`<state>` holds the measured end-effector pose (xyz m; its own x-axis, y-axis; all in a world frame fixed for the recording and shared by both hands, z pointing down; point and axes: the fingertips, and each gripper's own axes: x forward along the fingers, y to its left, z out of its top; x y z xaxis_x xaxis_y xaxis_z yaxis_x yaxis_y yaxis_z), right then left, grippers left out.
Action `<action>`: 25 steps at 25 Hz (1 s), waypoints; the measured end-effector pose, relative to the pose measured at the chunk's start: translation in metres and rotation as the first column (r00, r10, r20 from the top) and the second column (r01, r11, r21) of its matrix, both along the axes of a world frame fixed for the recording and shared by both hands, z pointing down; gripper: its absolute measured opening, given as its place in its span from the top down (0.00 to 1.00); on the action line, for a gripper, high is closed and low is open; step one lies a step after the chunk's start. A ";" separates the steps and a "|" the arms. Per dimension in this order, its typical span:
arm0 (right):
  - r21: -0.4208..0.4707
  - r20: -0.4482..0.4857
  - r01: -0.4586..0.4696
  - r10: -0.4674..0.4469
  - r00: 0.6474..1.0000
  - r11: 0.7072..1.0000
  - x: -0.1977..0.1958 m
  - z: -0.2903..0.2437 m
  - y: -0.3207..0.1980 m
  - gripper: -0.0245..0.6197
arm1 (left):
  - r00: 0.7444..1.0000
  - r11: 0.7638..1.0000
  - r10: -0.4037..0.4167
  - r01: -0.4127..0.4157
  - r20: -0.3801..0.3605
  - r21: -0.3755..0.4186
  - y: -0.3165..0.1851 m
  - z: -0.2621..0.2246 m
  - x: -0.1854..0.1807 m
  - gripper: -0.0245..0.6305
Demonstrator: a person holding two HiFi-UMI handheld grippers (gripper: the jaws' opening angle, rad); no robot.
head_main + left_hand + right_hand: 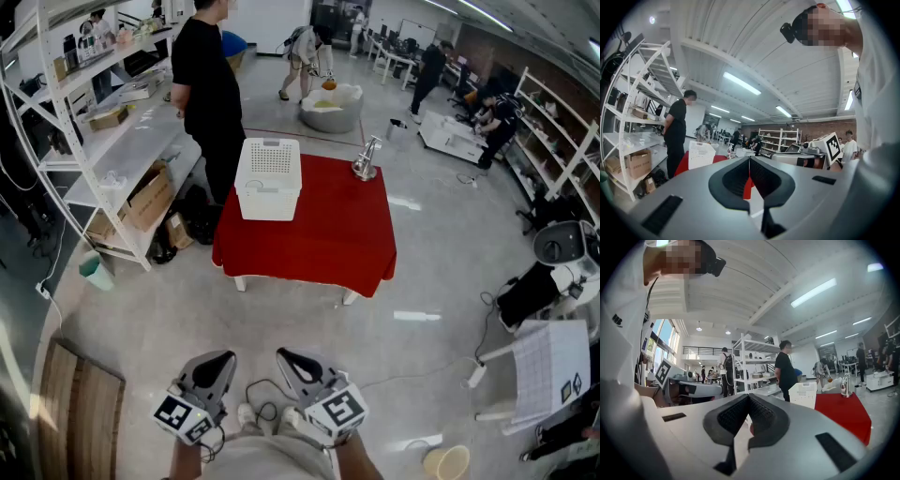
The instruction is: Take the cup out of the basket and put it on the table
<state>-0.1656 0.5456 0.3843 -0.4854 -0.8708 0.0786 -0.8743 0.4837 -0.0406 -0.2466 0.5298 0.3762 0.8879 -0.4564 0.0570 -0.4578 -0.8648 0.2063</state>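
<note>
Both grippers sit low and close to the wearer's body, well apart from the table (319, 246); both point level, roughly towards it.
left gripper (225, 356): jaws pressed together, ribbed pads meeting on one line, nothing between them.
right gripper (281, 355): same, jaws closed flat on each other, empty.
Marker cubes face up at the rear of each, left (178, 412) and right (339, 410).

Table has a red cloth; white perforated basket (269, 183) stands on its far-left part, open side up, long axis running away from the wearer in the head view.
Cup: cannot make it out in any view; only the perforated inside of the basket shows, so neither its place nor its axis can be read.
Silver metal vessel (366, 159) stands upright at the table's far-right corner, long axis vertical, apart from the basket; cannot tell what it is.

Person in black (211, 84) stands just beside the table's far-left side, next to the basket; white shelving rack (94, 141) on the left, with cardboard boxes (150, 199) on its low shelf.
</note>
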 end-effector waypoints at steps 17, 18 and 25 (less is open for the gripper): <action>0.020 -0.006 -0.040 0.040 0.999 0.999 0.000 -0.002 -0.006 0.95 | 1.000 1.000 0.004 -0.004 0.010 0.023 -0.011 -0.001 0.000 0.95; 0.032 -0.003 -0.039 0.039 0.999 0.999 0.004 -0.004 -0.004 0.95 | 1.000 1.000 -0.001 0.001 0.010 0.024 -0.009 -0.002 0.003 0.95; 0.057 0.019 -0.003 0.002 1.000 0.998 0.028 -0.012 0.007 0.95 | 0.998 0.997 -0.061 0.060 0.012 0.050 0.000 -0.010 0.023 0.95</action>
